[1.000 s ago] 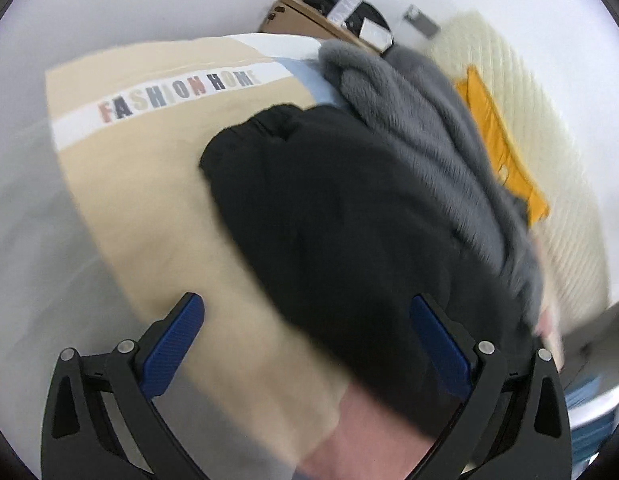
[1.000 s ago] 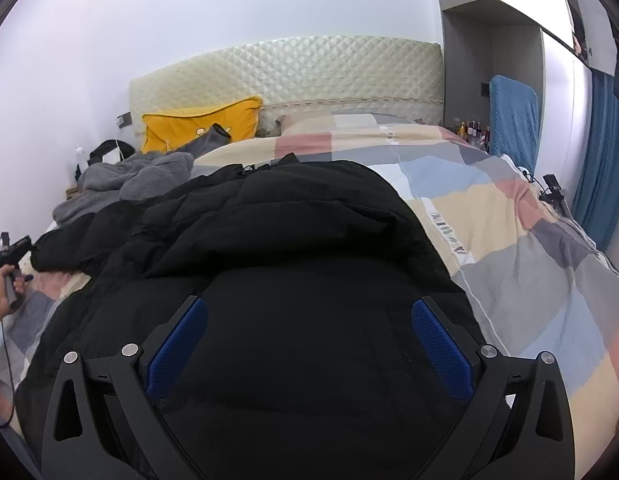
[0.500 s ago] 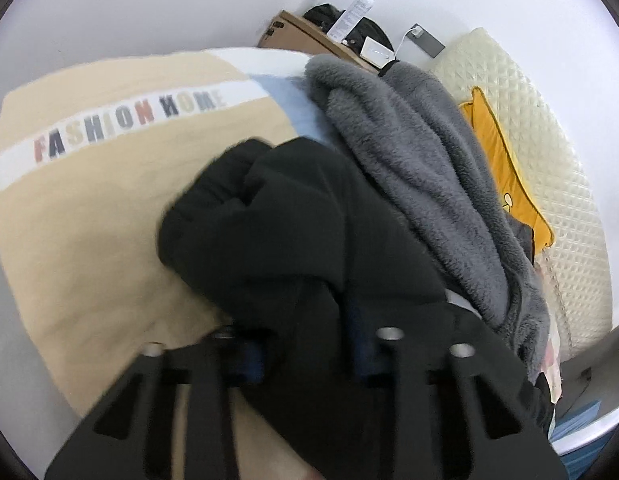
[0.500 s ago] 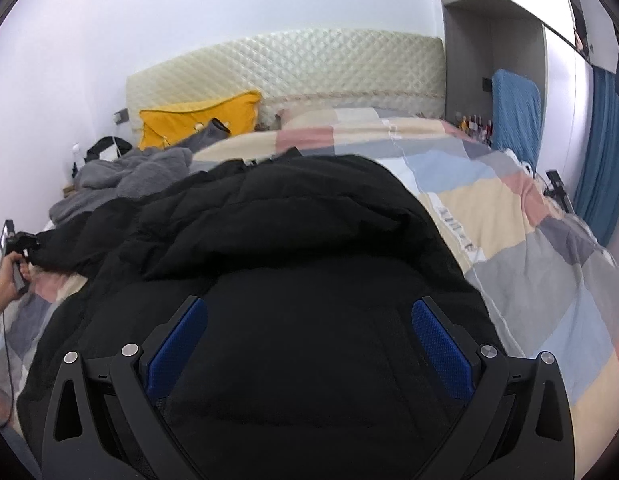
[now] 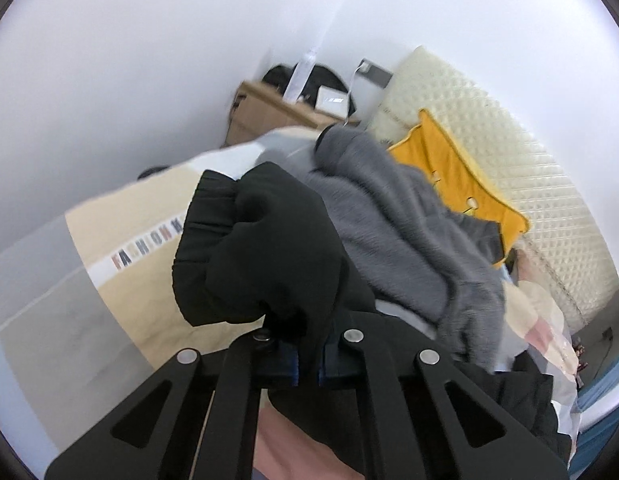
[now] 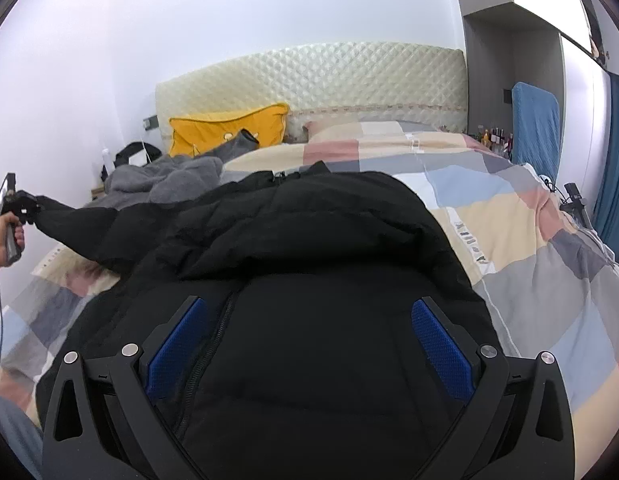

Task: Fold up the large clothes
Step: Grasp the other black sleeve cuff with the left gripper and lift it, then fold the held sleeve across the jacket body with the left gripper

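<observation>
A large black puffer jacket (image 6: 309, 272) lies spread on the bed with its front zip (image 6: 213, 344) facing up. My left gripper (image 5: 308, 364) is shut on the jacket's black sleeve (image 5: 261, 248) near the cuff and holds it lifted above the quilt. In the right wrist view the left gripper (image 6: 17, 208) shows at the far left with the sleeve (image 6: 81, 228) stretched out from the jacket. My right gripper (image 6: 309, 340) is open and empty, hovering just over the jacket's chest.
A grey fleece garment (image 5: 409, 232) lies beside the sleeve; it also shows in the right wrist view (image 6: 169, 180). A yellow pillow (image 6: 229, 132) leans on the cream headboard (image 6: 329, 76). The patchwork quilt (image 6: 529, 240) covers the bed. A wooden nightstand (image 5: 269, 116) stands by the wall.
My left gripper closed on the black sleeve and lifted it off the quilt, pulling it outward. My right gripper stayed open over the jacket, shifting slightly.
</observation>
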